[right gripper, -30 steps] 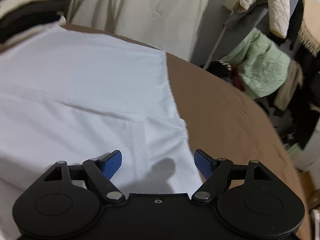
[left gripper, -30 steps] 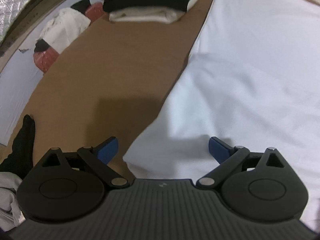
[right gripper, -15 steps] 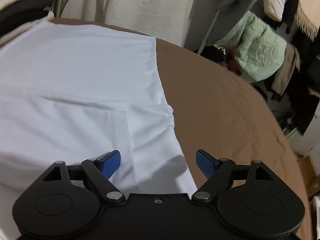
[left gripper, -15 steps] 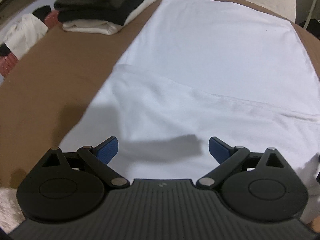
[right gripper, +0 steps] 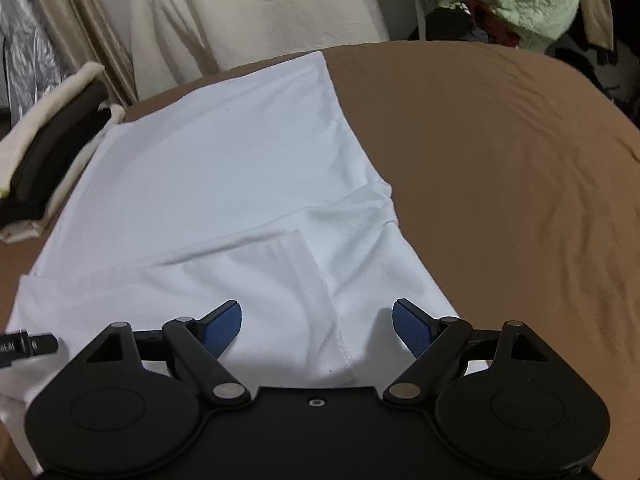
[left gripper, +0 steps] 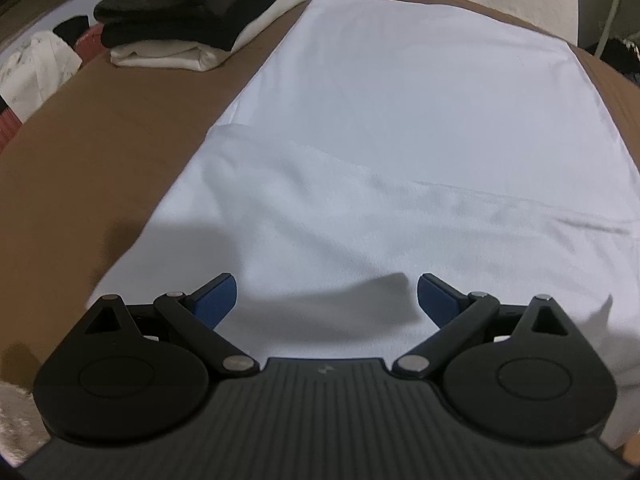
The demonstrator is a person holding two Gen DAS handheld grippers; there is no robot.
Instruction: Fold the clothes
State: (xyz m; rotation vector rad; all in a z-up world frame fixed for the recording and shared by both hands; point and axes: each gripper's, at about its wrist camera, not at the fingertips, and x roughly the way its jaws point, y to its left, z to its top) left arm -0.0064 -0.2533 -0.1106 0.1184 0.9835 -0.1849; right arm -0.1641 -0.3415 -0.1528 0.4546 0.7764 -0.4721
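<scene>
The white shirt (left gripper: 400,128) lies flat on the brown bed (right gripper: 500,152), its near part folded over, a hemmed sleeve (right gripper: 316,280) on top. The left gripper (left gripper: 326,298) hangs over the shirt's near edge, fingers wide, nothing between them. The right gripper (right gripper: 317,326) hangs above the sleeve hem, fingers also wide and empty. A stack (left gripper: 192,20) of folded clothes sits just beside the shirt's far left corner.

Smooth matt white cloth shirt (left gripper: 400,120) lies on matt, slightly creased brown fabric bedcover (right gripper: 500,160).
</scene>
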